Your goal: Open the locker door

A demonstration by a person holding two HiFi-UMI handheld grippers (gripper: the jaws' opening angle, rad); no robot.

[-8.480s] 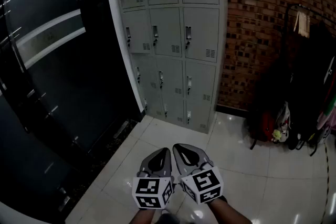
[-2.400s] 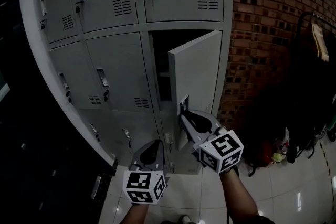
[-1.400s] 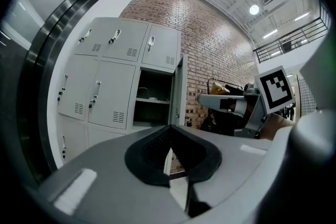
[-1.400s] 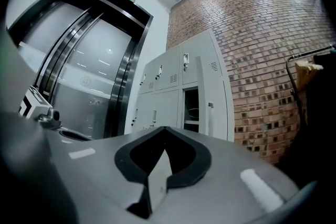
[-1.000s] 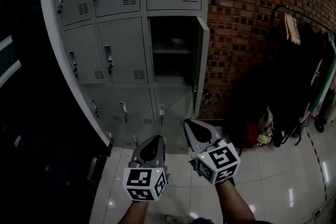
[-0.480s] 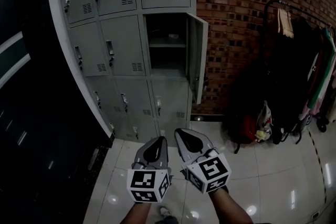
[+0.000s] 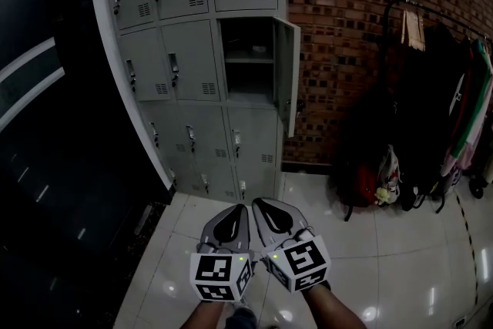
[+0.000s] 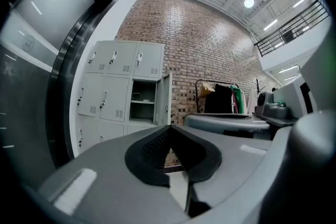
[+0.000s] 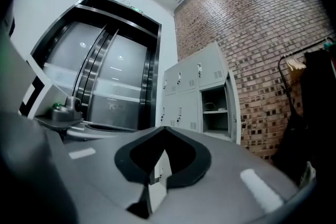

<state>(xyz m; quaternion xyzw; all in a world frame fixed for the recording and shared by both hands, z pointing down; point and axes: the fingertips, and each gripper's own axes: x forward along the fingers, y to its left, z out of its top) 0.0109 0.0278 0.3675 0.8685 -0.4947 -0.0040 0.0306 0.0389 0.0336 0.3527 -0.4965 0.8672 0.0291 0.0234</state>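
A grey bank of lockers stands against the wall ahead. Its middle-row right door is swung open to the right, showing a dark compartment with a shelf. The same open door shows in the left gripper view, and the door also appears in the right gripper view. My left gripper and right gripper hang side by side low over the floor, well back from the lockers. Both are shut and hold nothing.
A red brick wall runs right of the lockers. A clothes rack with dark garments and bags stands at the right. A dark glass curved wall fills the left. Glossy white floor tiles lie underfoot.
The view has backed away from the lockers and the open door looks smaller and farther. My right gripper has dropped and come in beside the left one.
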